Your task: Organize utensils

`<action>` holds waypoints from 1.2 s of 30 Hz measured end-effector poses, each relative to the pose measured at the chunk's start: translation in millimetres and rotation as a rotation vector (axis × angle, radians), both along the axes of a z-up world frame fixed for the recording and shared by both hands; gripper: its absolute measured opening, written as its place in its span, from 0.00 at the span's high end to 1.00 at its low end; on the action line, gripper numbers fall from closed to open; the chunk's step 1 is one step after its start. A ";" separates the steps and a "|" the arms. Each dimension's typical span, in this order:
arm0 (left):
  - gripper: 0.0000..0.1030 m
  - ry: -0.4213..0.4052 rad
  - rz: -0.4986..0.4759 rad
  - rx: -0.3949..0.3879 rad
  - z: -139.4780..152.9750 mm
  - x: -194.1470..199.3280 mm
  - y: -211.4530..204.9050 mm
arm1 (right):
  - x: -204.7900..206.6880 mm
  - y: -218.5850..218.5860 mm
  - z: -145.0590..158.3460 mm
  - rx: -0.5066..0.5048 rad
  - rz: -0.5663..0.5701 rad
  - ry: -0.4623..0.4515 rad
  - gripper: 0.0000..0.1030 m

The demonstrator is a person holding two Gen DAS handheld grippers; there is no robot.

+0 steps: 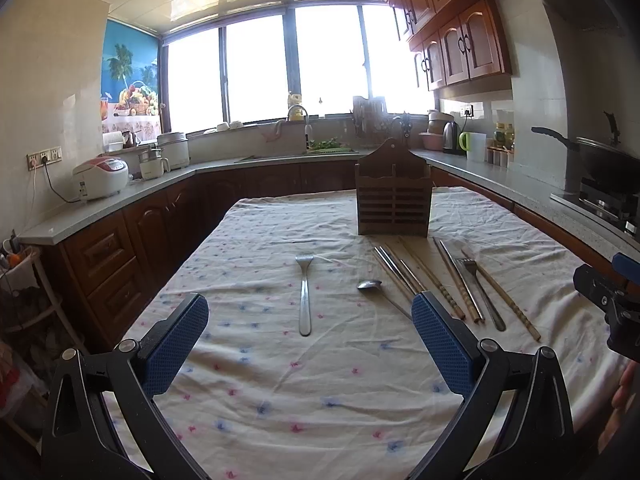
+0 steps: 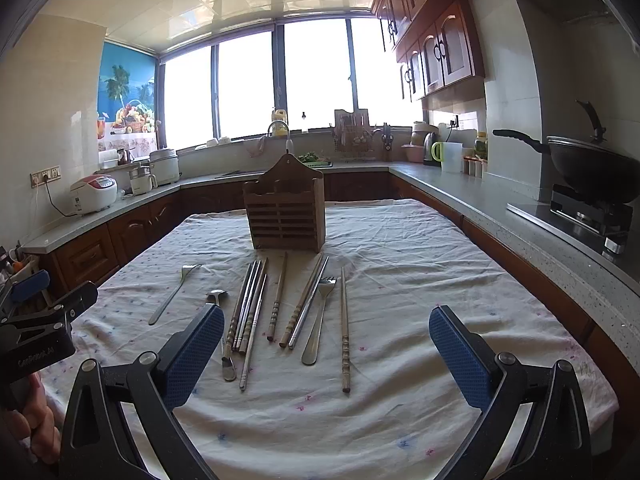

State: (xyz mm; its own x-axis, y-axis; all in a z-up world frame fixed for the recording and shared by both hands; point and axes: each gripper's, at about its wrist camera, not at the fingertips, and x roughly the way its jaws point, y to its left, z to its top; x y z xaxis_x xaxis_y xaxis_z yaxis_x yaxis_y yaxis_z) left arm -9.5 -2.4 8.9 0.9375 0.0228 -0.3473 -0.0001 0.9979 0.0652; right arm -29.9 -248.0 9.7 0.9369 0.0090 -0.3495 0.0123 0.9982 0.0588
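Observation:
A brown wooden utensil holder (image 1: pixel 393 204) (image 2: pixel 287 216) stands upright at the far middle of the cloth-covered table (image 1: pixel 280 400) (image 2: pixel 420 280). In front of it lie a steel fork (image 1: pixel 305 296) (image 2: pixel 173 294), a steel spoon (image 1: pixel 370 285) (image 2: pixel 224 328), a second fork (image 1: pixel 482 292) (image 2: pixel 318 316) and several wooden and metal chopsticks (image 1: pixel 448 284) (image 2: pixel 256 316). My left gripper (image 1: pixel 310 340) is open and empty, hovering before the lone fork. My right gripper (image 2: pixel 326 352) is open and empty, hovering before the chopsticks.
Kitchen counters (image 1: pixel 120 208) (image 2: pixel 500 216) wrap around the table on three sides. A rice cooker (image 1: pixel 102 178) stands at the left, a wok on a stove (image 2: pixel 592 168) at the right. The right gripper shows at the right edge of the left wrist view (image 1: pixel 612 300).

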 end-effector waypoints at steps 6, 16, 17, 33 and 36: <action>0.00 -0.001 -0.005 -0.004 0.4 -0.9 -0.5 | 0.1 0.9 0.5 0.004 0.005 0.000 0.00; 0.00 -0.004 -0.011 -0.010 1.3 -2.2 0.8 | -0.3 1.8 0.7 0.010 0.008 -0.002 0.00; 0.00 -0.004 -0.011 -0.010 2.0 -2.2 0.4 | -0.2 2.1 0.9 0.011 0.008 -0.002 0.00; 0.00 0.008 -0.017 -0.017 0.8 -0.2 0.8 | 0.7 0.8 1.6 0.016 0.013 -0.001 0.00; 0.00 0.009 -0.017 -0.018 0.7 -0.1 0.8 | 1.0 1.1 1.0 0.016 0.014 0.000 0.00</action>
